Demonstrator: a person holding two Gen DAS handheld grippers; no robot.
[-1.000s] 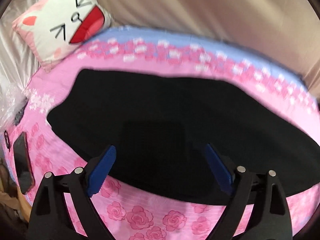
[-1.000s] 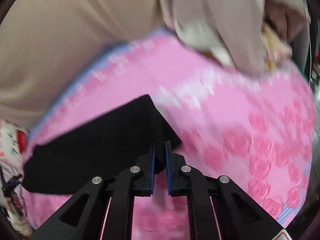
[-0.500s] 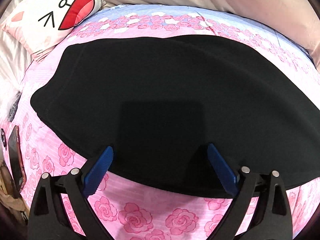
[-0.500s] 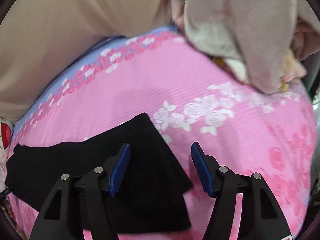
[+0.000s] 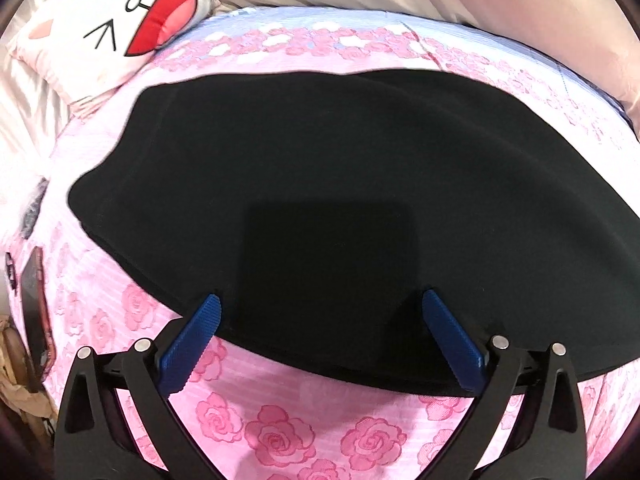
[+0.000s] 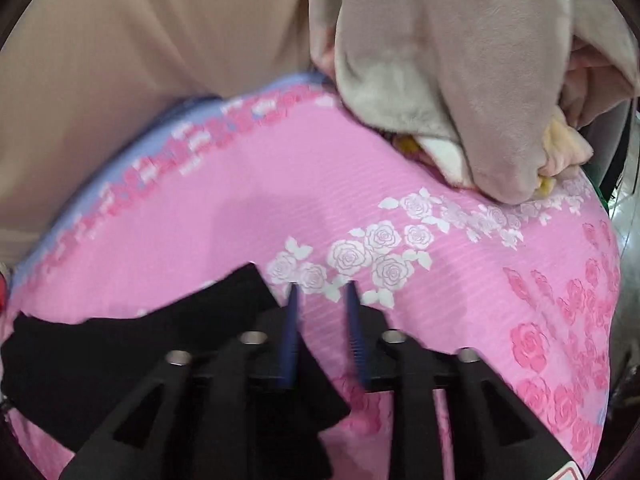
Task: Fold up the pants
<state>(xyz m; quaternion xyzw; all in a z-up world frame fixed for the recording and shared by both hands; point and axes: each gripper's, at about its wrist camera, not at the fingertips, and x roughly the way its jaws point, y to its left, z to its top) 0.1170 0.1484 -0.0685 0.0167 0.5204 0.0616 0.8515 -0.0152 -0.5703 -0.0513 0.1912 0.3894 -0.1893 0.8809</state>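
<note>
Pants (image 5: 320,184) on bedspread (image 5: 280,432), pillow (image 5: 108,28) behind.

- I count one pair of black pants (image 5: 320,184) on my left wrist view, lying as a single dark piece on the bed; my right wrist view shows one corner of them (image 6: 168,344).
- One pink rose-print bedsheet (image 5: 280,432) under them.
- One cat-face pillow (image 5: 112,28), up at the far left.
- One phone (image 5: 34,312) at the left edge of the sheet, with one other small dark item above it that I cannot identify.
- One heap of beige plush fabric (image 6: 480,80) on the right wrist view; how many pieces make it up, I cannot tell.
- Two grippers: one left gripper (image 5: 320,304), one right gripper (image 6: 322,292), each with two blue-padded fingers.
</note>
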